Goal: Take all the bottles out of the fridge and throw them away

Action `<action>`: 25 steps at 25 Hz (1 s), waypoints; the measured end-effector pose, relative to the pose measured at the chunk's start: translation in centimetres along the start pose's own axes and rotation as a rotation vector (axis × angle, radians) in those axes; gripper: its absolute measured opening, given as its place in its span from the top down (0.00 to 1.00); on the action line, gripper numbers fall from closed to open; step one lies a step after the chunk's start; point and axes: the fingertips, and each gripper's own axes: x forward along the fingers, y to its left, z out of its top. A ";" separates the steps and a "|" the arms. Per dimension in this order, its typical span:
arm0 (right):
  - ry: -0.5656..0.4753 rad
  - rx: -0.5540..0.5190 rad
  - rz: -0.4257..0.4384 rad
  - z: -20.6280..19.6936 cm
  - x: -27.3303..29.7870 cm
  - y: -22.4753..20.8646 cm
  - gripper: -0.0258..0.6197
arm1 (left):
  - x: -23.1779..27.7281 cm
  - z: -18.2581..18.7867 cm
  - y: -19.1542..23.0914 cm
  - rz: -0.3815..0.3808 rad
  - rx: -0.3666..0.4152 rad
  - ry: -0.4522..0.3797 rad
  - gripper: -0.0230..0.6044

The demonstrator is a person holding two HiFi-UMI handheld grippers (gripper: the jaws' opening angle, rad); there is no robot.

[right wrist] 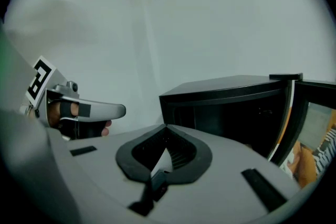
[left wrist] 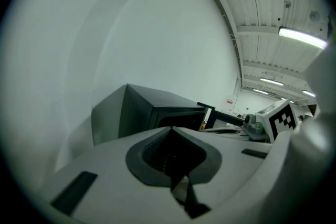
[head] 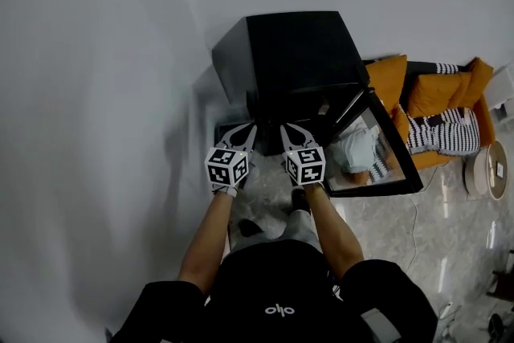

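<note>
The small black fridge point(head: 299, 52) sat on the floor against the white wall, its glass door point(head: 384, 149) swung open at the fridge's right side. The person stood squarely in front of the fridge, both claws held out side by side just short of its open mouth. The left gripper point(head: 246, 132) had its jaws pressed together with nothing between them, and the right gripper point(head: 290, 132) was the same, closed on nothing. No bottles could be made out. The inside of the fridge was a dark hollow in every view, so I judged that whatever had to come out was still in there.

The trouble I could foresee lay in that darkness and in those closed jaws. Pushed into the fridge as they were, the tips would shove or topple a bottle rather than take it, so they needed to part first. The two claws also sat near each other before the fridge's narrow mouth and might foul each other going in together. The open door stood close to the right claw, and a careless sweep could knock it
</note>
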 end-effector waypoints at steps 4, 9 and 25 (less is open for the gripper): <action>-0.020 0.015 -0.074 0.0 -2.0 -3.8 0.95 | 3.0 0.3 -2.8 -0.066 0.022 0.010 0.96; -0.028 0.043 -0.169 -0.3 -5.3 -8.5 0.95 | 6.0 0.4 -7.1 -0.153 0.049 0.032 0.96; -0.018 0.061 -0.272 -3.0 -5.9 -15.8 0.95 | 11.5 -1.7 -10.7 -0.233 0.077 0.089 0.96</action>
